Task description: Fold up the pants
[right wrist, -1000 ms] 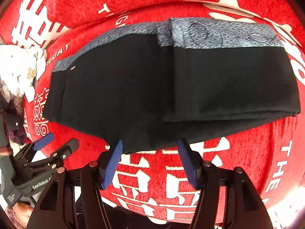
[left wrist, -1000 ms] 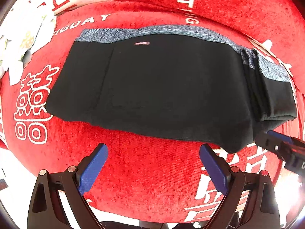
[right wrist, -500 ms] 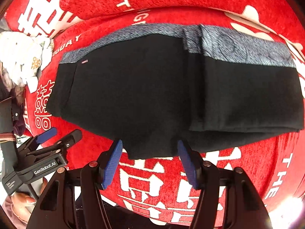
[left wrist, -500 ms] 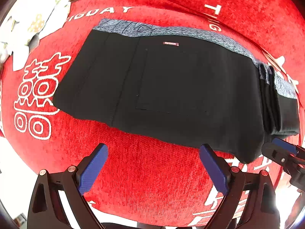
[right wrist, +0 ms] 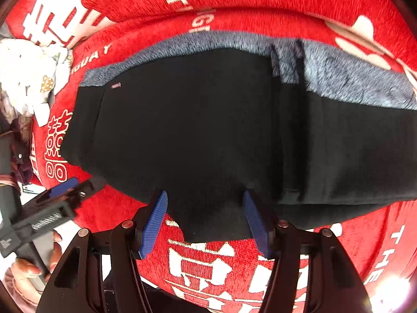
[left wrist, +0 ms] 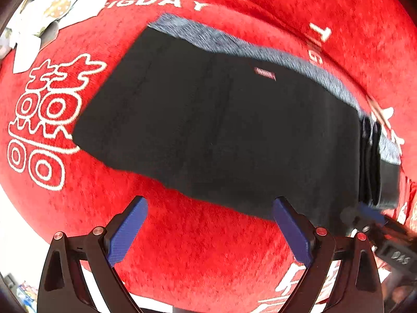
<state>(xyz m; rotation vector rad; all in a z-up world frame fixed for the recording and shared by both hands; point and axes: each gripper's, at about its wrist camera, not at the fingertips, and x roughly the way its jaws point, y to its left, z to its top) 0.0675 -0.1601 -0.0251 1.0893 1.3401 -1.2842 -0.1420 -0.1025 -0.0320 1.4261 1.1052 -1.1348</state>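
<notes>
The black fabric pants with a grey speckled waistband (left wrist: 229,130) are laid flat on the red plush cover with white printed characters and letters (left wrist: 182,247). The waistband runs along the far edge of the pants, and a small pink label (left wrist: 265,73) is sewn just under it. At one end the pants are folded over, so that several layers are stacked there (right wrist: 351,143); the other end lies in a single flat layer near the large white character (left wrist: 44,120) printed on the cover.

The left gripper (left wrist: 211,228) is held over the bare red cover, just beside the near edge of the pants. Its blue pads are spread wide and nothing is between them.

The right gripper (right wrist: 206,221) is placed at the near edge of the pants, where a corner of the black fabric hangs down toward the camera. This corner is seen between the two blue ribbed pads (right wrist: 153,224), but the pads are spread and are not pressed on the fabric.

A crumpled white cloth with a small pattern (right wrist: 28,78) is seen beyond the far left corner of the cover. In the right wrist view a hand (right wrist: 28,271) that grips the left gripper's handle is seen at the lower left.
</notes>
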